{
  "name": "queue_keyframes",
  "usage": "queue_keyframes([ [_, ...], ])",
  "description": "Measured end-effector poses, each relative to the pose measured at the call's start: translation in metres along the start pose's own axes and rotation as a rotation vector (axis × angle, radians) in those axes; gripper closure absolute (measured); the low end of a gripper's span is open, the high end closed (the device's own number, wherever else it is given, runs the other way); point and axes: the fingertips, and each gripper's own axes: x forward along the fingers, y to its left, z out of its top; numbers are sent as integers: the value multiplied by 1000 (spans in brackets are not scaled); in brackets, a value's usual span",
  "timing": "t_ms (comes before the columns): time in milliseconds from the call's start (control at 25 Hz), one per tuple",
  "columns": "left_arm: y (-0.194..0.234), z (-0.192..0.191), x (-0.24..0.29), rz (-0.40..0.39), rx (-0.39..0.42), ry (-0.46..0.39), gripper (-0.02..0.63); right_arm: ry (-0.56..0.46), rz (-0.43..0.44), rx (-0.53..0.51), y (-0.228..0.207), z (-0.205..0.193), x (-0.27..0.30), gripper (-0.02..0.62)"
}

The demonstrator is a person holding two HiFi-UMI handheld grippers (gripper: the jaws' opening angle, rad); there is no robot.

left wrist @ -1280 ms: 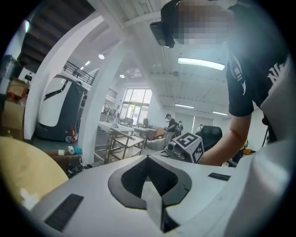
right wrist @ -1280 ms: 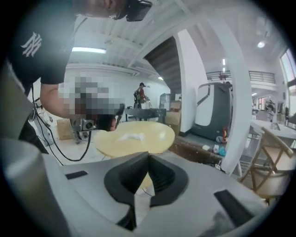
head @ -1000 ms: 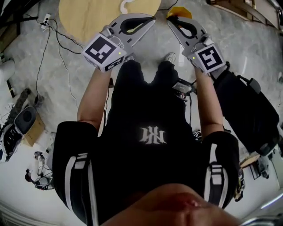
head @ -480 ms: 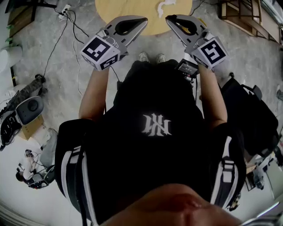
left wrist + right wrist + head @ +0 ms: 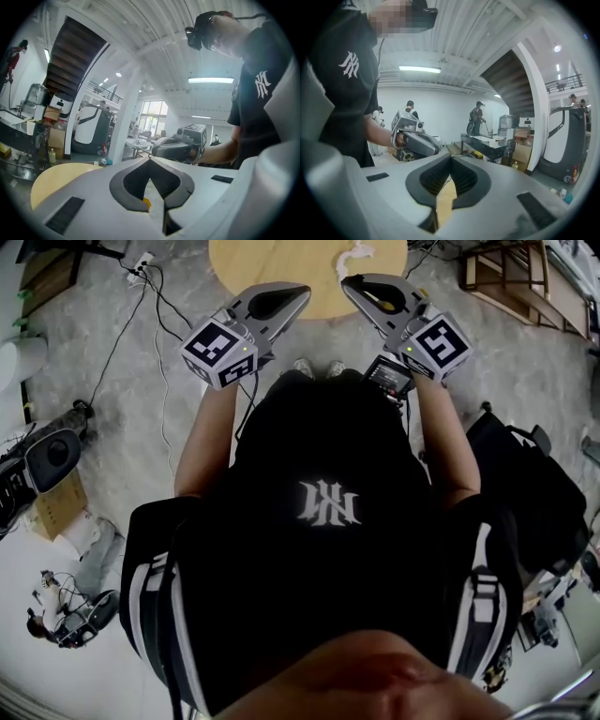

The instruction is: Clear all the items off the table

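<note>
Hovering at the worktop [image 5: 272, 268] edge: left claw [image 5: 302, 290] and right claw [image 5: 347, 282] both fully closed, empty. White item [image 5: 359, 252] sits on the worktop ahead, so at least that's left.

A white pillar [image 5: 125, 122] stands mid-room. Hard beside it climbs the dark underside of a staircase [image 5: 70, 61]. Beyond it are bright windows [image 5: 151, 112], and above it a strip light [image 5: 211, 80] glows on the white ribbed ceiling [image 5: 154, 28]. The floor [image 5: 141, 427] is grey and mottled (cables [image 5: 155, 315] trail across it).
</note>
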Motion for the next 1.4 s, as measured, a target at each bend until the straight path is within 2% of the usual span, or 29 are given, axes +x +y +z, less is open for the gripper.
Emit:
queue_keyframes([
  [240, -2, 10, 11, -34, -8, -35, 594, 7, -35, 4, -5, -3, -11, 592],
  [720, -9, -5, 17, -65, -23, -54, 594, 6, -63, -15, 0, -19, -23, 591],
  [840, 0, -8, 14, -60, -23, -61, 594, 13, -85, -37, -7, -16, -16, 585],
  [960, 9, -17, 15, -55, -27, -50, 594, 35, -103, -32, -20, -23, -9, 520],
  [1080, 20, -27, 26, -53, -36, -31, 594, 51, -107, -16, -42, -37, -3, 507],
  [1120, 27, -29, 29, -50, -40, -27, 594, 60, -104, -7, -51, -44, 3, 437],
  [1240, 44, -46, 42, -32, -78, -5, 594, 105, -63, 48, -74, -79, 19, 419],
  [1320, 58, -62, 56, -14, -102, 21, 594, 138, -27, 80, -90, -108, 30, 344],
  [1400, 73, -73, 66, 14, -101, 42, 594, 166, 12, 80, -104, -135, 42, 319],
])
